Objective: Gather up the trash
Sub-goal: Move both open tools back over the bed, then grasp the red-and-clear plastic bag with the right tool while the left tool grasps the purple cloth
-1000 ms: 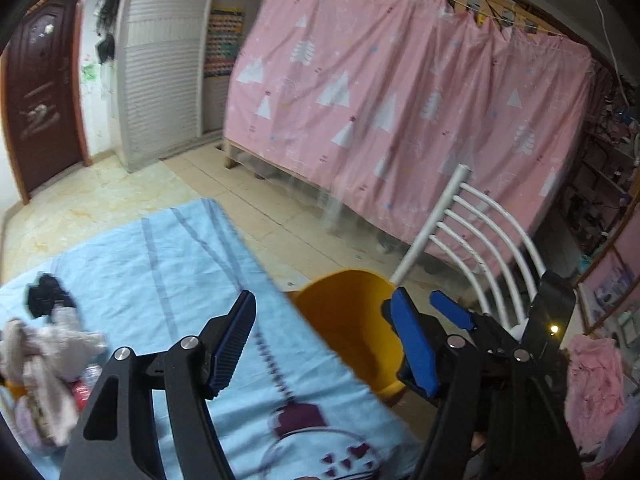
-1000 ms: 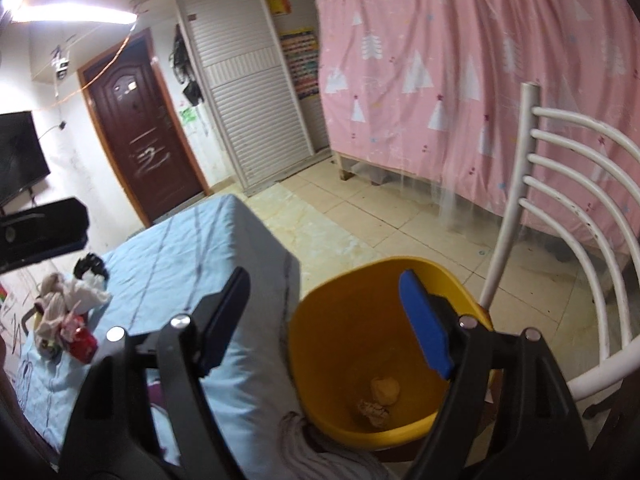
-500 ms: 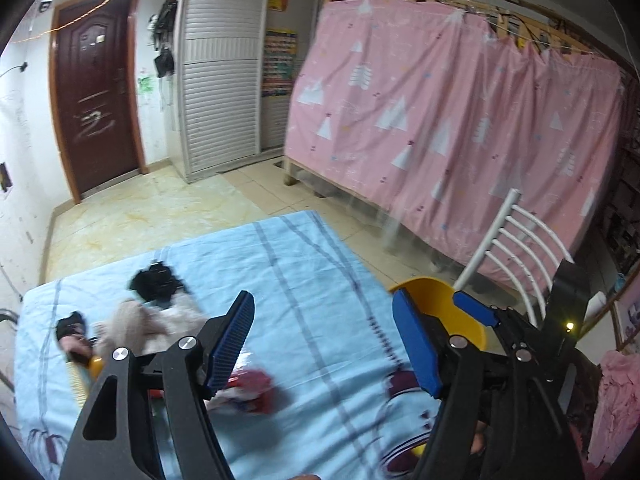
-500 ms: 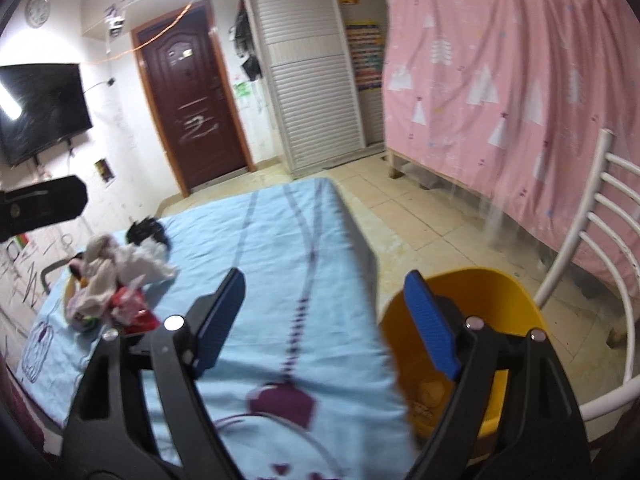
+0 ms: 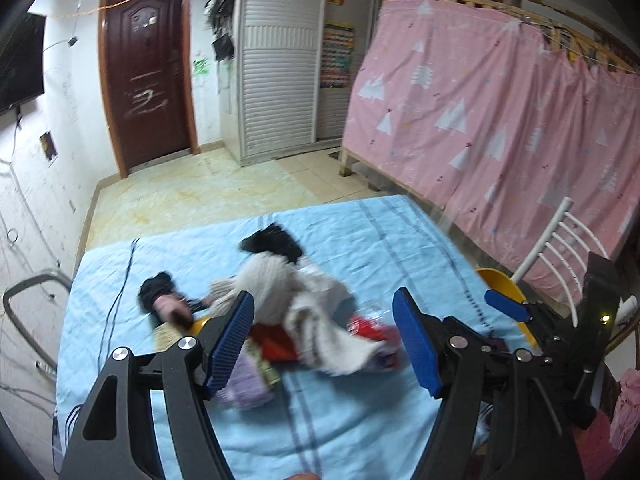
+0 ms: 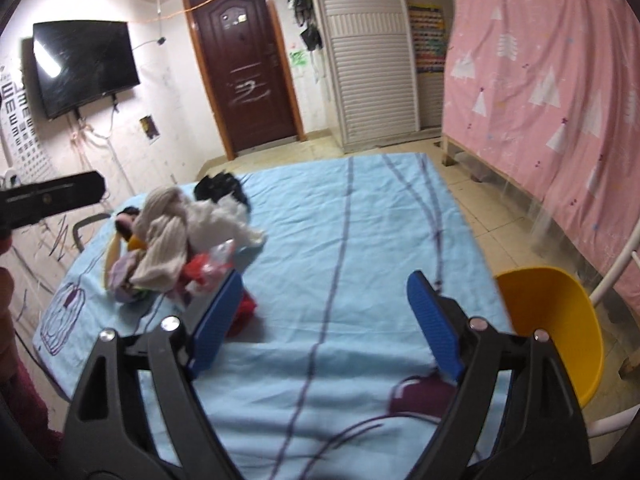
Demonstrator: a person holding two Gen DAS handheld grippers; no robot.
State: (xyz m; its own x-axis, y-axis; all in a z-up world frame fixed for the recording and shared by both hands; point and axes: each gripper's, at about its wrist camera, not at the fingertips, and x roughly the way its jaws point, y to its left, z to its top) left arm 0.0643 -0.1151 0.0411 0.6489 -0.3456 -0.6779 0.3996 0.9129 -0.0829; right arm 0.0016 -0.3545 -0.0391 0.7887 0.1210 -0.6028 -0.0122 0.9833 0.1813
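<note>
A pile of trash (image 5: 280, 292), made up of pale knitted cloth, black bits, red wrappers and a purple piece, lies on the blue tablecloth (image 5: 360, 420). My left gripper (image 5: 322, 304) is open and hangs just in front of the pile, which shows between its blue pads untouched. My right gripper (image 6: 326, 280) has its jaws opening, with only bare tablecloth (image 6: 340, 220) between them. From this view the pile (image 6: 172, 240) sits left of its left pad. The yellow bin (image 6: 560, 320) stands off the table's right edge, and its rim shows in the left wrist view as the bin (image 5: 500, 280).
A white slatted chair (image 5: 560, 240) stands behind the bin, against a pink curtain (image 5: 500, 120). A grey metal frame (image 5: 24, 292) is at the table's left. Beyond the table are tiled floor, a brown door (image 6: 244, 72) and a wall TV (image 6: 84, 64).
Both views swung left from the yellow bin to the table. The trash pile moved from the left edge toward the middle. The right jaws widened a little.
</note>
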